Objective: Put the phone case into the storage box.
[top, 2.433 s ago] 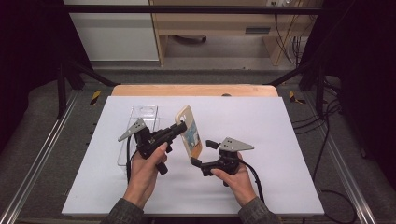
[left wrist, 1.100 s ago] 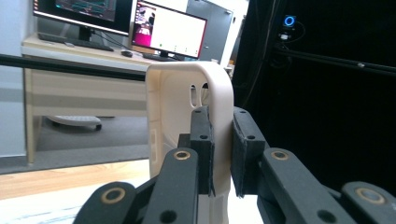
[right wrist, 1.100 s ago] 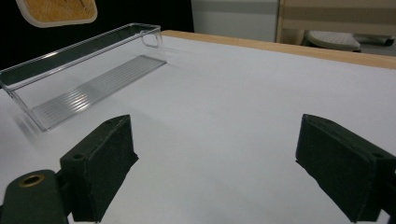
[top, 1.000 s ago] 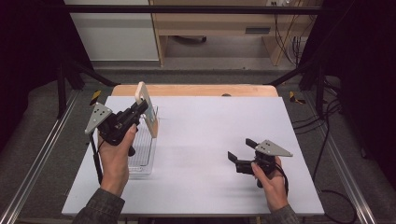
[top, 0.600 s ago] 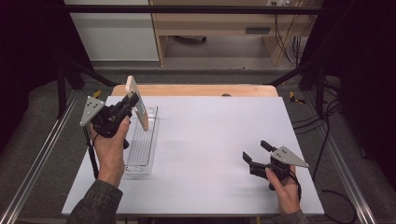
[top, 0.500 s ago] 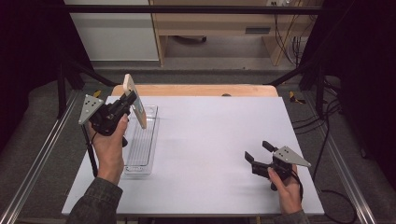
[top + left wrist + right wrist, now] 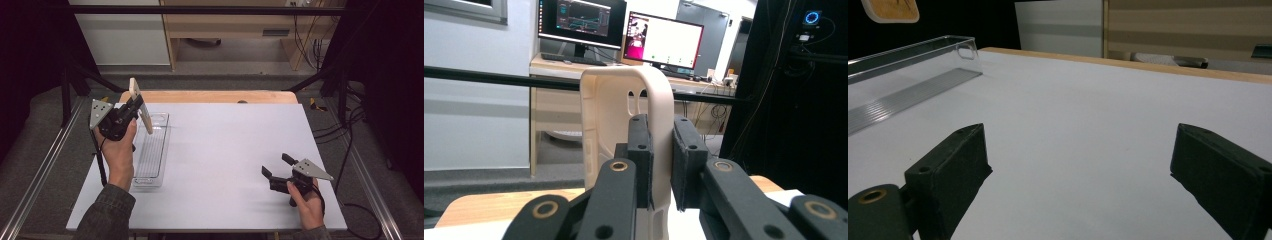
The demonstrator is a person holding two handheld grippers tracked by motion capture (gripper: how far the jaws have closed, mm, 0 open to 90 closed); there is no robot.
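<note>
A cream flat panel point(image 7: 134, 90) with cut-out slots stands nearly upright in the air over the far end of a clear plastic tray point(image 7: 152, 150). My left gripper point(image 7: 132, 107) is shut on the panel's edge. In the left gripper view both pads press on the panel point(image 7: 624, 95) at the left gripper point(image 7: 662, 160). My right gripper point(image 7: 277, 167) rests low over the white table's front right, open, with nothing between its fingers. The right gripper view has the right gripper point(image 7: 1078, 170) spread wide over bare table, the tray point(image 7: 908, 75) at the left and the panel's corner point(image 7: 890, 10) above it.
The long tray lies along the left side of the white table top point(image 7: 230, 145), which has a wooden strip point(image 7: 210, 96) at its far edge. Black frame posts point(image 7: 67, 85) stand at both far corners, and cables point(image 7: 360, 130) trail at the right.
The left gripper has carried the panel from the table's middle to the far left above the tray. The right gripper has moved away to the front right, open.
</note>
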